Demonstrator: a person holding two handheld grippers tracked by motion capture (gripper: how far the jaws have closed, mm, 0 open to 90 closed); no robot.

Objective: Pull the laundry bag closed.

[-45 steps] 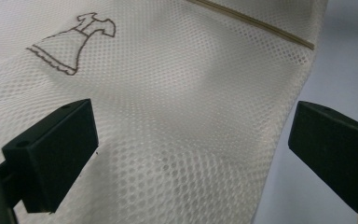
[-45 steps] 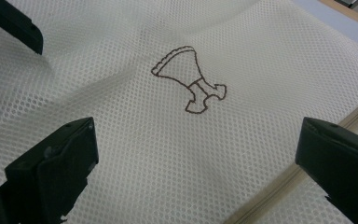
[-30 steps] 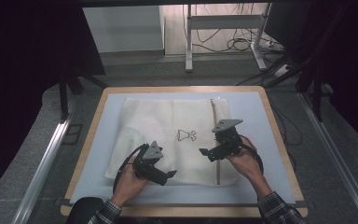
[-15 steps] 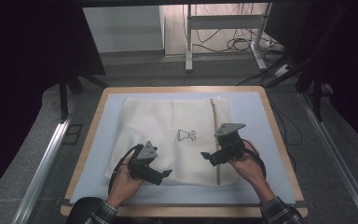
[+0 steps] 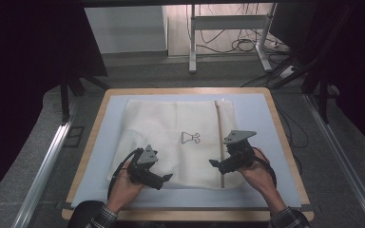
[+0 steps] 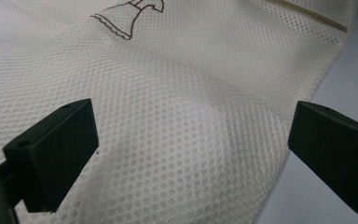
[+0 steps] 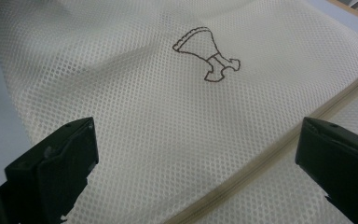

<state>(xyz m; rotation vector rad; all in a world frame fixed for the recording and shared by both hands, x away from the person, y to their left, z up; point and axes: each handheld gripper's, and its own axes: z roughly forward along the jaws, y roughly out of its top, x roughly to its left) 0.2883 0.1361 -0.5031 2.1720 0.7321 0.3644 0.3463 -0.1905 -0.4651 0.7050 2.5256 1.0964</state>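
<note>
White mesh bag (image 5: 180,142) flat on blue mat (image 5: 261,114), near table's front. Left gripper (image 5: 164,178) spread wide over near edge; right gripper (image 5: 215,164) spread wide beside zipper (image 5: 217,137).

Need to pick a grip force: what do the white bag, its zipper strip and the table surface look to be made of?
The bag looks like soft synthetic mesh, matte white: a regular grid of tiny holes, gentle folds. The zipper strip seems woven beige tape; teeth too small to tell. The table has a smooth pale blue top, possibly a mat, with a wood-look rim.
</note>
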